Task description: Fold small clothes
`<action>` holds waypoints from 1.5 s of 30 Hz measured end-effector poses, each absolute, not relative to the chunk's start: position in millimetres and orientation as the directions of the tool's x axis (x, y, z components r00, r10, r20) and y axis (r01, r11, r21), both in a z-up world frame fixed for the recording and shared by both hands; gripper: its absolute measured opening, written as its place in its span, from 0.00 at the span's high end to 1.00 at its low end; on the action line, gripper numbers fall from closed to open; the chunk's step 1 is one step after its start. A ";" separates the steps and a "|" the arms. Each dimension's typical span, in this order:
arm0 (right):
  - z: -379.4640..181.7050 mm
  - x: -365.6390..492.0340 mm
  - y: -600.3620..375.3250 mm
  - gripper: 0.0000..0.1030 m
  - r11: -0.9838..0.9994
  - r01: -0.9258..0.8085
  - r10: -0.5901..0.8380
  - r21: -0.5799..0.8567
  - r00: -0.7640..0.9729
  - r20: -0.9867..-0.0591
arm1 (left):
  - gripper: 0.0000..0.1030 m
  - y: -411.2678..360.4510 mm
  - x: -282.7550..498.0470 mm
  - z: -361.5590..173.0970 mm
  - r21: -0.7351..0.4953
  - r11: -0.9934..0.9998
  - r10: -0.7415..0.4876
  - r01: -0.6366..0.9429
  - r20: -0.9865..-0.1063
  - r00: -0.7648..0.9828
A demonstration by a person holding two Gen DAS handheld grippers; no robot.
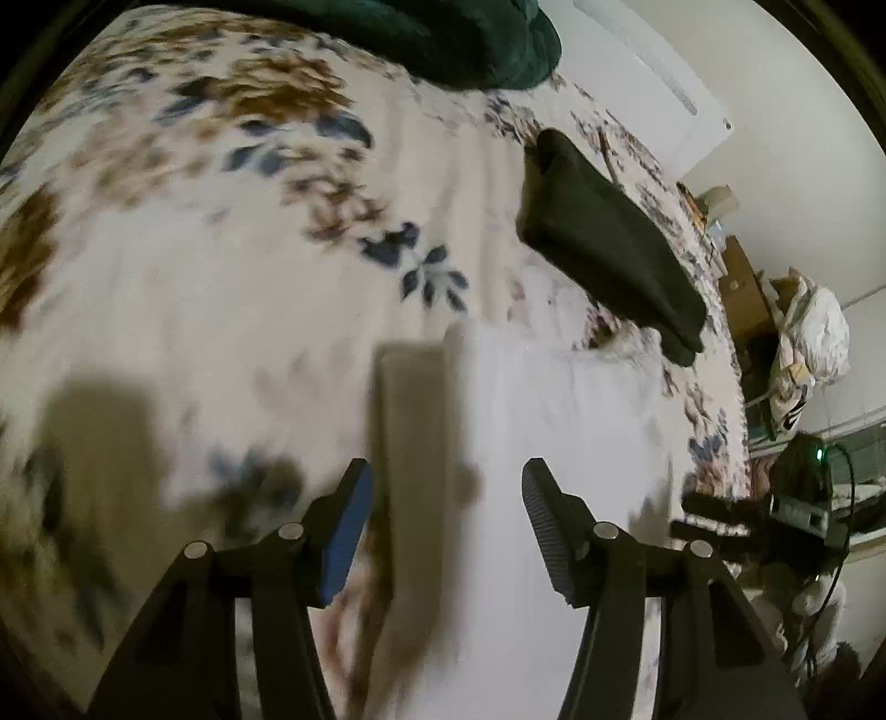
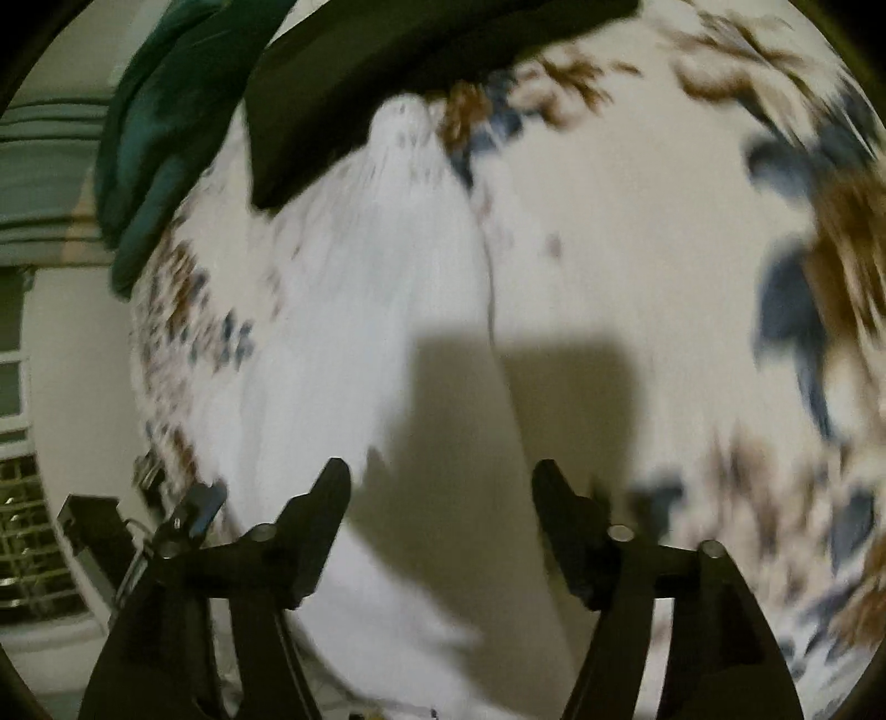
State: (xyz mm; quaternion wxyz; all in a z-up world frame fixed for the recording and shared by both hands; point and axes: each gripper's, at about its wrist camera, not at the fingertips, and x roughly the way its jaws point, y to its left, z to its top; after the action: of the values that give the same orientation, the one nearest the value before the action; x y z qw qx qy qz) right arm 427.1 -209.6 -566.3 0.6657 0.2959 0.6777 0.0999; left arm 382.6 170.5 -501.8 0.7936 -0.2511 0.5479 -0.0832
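White cloth point(image 1: 559, 399) lies flat on the floral bedspread point(image 1: 183, 232) in the left wrist view, just ahead of the left gripper point(image 1: 446, 487), jaws wide apart w/ nothing between; a dark folded garment point(image 1: 603, 243) sits beyond it. Right wrist view: same white cloth point(image 2: 354, 310) spreads under the right gripper point(image 2: 440, 484), jaws wide apart & holding nothing, dark garment point(image 2: 354, 72) and green blanket point(image 2: 149, 149) at top, all blurred.

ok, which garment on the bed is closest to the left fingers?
The white garment, lying just ahead of the open left fingers. The folded black one and the dark green one lie farther off.
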 end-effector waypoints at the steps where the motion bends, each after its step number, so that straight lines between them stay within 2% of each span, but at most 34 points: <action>1: -561.7 411.3 -210.5 0.31 0.802 0.259 0.544 0.538 0.053 -0.837 | 0.48 172.8 368.3 -497.1 -0.489 0.860 -0.404 -0.147 -0.828 0.388; 7: -551.3 287.4 -221.4 0.31 0.775 0.268 0.602 0.573 -0.035 -0.798 | 0.48 176.3 250.7 -490.1 -0.430 0.880 -0.357 -0.200 -0.879 0.318; 13: -587.3 165.9 -228.1 0.31 0.770 0.349 0.608 0.533 -0.152 -0.779 | 0.48 167.4 150.4 -533.4 -0.382 0.879 -0.343 -0.286 -0.923 0.177; 19: -646.8 83.3 -211.2 0.31 0.778 0.389 0.602 0.494 -0.234 -0.764 | 0.48 149.2 112.6 -582.1 -0.415 0.863 -0.411 -0.287 -0.908 0.077; 22: -665.2 66.2 -200.0 0.31 0.757 0.409 0.622 0.510 -0.211 -0.754 | 0.48 132.5 110.4 -595.3 -0.445 0.858 -0.446 -0.257 -0.893 0.057; 25: -670.6 62.6 -187.1 0.32 0.734 0.426 0.642 0.529 -0.181 -0.745 | 0.49 113.0 110.1 -593.3 -0.426 0.883 -0.421 -0.200 -0.905 0.069; 27: -672.0 61.0 -176.3 0.41 0.722 0.436 0.649 0.538 -0.158 -0.744 | 0.56 99.6 111.3 -588.9 -0.392 0.907 -0.383 -0.156 -0.920 0.085; 28: -672.7 59.2 -170.9 0.53 0.729 0.431 0.642 0.532 -0.158 -0.751 | 0.67 96.6 111.6 -588.4 -0.388 0.910 -0.377 -0.149 -0.921 0.094; 29: -674.0 59.5 -165.7 0.68 0.737 0.426 0.633 0.526 -0.161 -0.757 | 0.90 93.2 111.9 -586.9 -0.386 0.911 -0.374 -0.145 -0.922 0.101; 32: -673.3 58.0 -153.8 0.82 0.742 0.430 0.621 0.514 -0.152 -0.769 | 0.91 91.8 111.3 -581.7 -0.398 0.901 -0.381 -0.174 -0.916 0.124; 37: -651.8 56.2 -155.8 0.85 0.669 0.468 0.684 0.577 -0.085 -0.724 | 0.91 105.4 104.1 -563.2 -0.460 0.855 -0.429 -0.239 -0.887 0.170; 45: -569.0 90.5 -172.0 0.85 0.537 0.409 0.795 0.737 0.047 -0.605 | 0.91 126.4 135.9 -486.8 -0.612 0.744 -0.535 -0.268 -0.786 0.311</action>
State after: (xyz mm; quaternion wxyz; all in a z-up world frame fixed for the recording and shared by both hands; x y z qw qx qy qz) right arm 90.5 -172.0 -569.0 0.5666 0.4499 0.6691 0.1701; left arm 135.9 126.4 -486.8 0.7318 -0.3460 0.5800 -0.0912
